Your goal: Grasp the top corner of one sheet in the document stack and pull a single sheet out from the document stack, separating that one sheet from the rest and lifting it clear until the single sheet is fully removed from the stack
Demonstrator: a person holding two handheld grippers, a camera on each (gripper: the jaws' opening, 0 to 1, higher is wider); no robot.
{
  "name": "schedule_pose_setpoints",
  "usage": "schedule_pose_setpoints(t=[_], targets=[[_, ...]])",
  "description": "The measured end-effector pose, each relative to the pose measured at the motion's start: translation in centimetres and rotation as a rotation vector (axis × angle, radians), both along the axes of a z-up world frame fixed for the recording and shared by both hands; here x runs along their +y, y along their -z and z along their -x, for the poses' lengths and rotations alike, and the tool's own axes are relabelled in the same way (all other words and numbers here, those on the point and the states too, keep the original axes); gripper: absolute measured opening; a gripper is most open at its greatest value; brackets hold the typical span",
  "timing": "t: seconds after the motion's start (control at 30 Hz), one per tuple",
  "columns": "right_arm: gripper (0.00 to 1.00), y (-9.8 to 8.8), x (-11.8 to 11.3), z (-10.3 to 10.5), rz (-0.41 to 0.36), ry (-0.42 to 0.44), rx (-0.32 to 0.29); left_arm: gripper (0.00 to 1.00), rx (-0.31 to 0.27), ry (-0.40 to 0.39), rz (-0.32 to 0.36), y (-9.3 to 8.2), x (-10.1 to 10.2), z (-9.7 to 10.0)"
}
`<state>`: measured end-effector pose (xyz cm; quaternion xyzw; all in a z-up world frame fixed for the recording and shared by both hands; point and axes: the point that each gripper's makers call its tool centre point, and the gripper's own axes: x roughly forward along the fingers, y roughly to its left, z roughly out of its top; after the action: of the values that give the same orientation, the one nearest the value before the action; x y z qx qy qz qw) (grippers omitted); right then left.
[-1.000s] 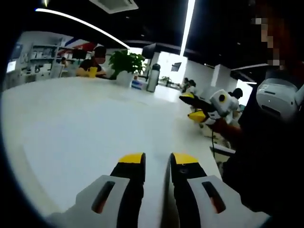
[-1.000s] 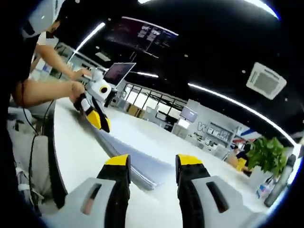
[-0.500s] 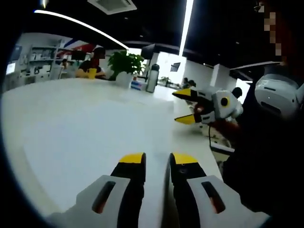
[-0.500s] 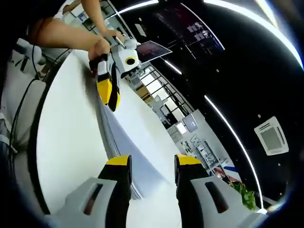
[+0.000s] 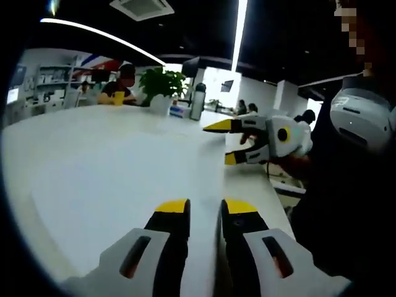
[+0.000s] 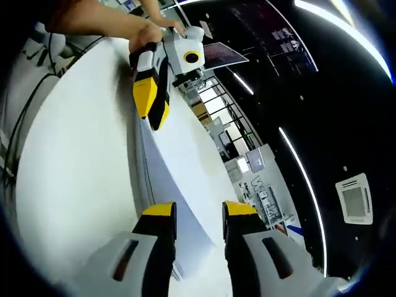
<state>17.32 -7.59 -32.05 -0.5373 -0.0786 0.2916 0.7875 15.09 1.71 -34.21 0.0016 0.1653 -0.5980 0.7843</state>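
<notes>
The paper stack (image 6: pixel 179 185) lies on the white table (image 5: pixel 93 161); the left gripper (image 5: pixel 202 207), nearly closed, rests on it; the right gripper (image 6: pixel 197 210), part-open and empty, must next pinch one corner.

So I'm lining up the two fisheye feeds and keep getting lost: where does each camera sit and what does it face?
Left gripper view: rides the left gripper, looking across the white table; the right gripper and the person's torso show at right.
Right gripper view: rides the right gripper, rolled, looking along the document stack; left gripper and forearm show above.
Shared: table, each other's gripper.
</notes>
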Motion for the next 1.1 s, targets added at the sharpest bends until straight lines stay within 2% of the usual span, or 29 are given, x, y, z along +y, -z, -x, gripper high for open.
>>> schedule_pose_setpoints(t=[0.17,0.37,0.6,0.73,0.9,1.1], targets=[[0.26,0.2,0.5,-0.2,0.032,-0.006,-0.006,0.21,0.001,0.002,0.002,0.0,-0.1,0.1],[0.12,1.1,0.9,0.0,0.029,-0.025,-0.019,0.21,0.01,0.011,0.009,-0.2,0.0,0.2],[0.03,1.2,1.6,0.5,0.076,-0.072,-0.084,0.21,0.001,0.014,0.009,-0.3,0.2,0.4],[0.02,1.2,1.7,0.5,0.065,-0.072,-0.079,0.21,-0.003,0.014,0.01,-0.4,0.3,0.4],[0.02,1.0,1.8,0.6,0.064,-0.073,-0.106,0.21,-0.007,0.015,0.012,-0.5,0.4,0.4],[0.02,0.9,1.8,0.4,0.03,-0.09,-0.082,0.21,0.028,0.023,0.026,-0.6,0.5,0.2]])
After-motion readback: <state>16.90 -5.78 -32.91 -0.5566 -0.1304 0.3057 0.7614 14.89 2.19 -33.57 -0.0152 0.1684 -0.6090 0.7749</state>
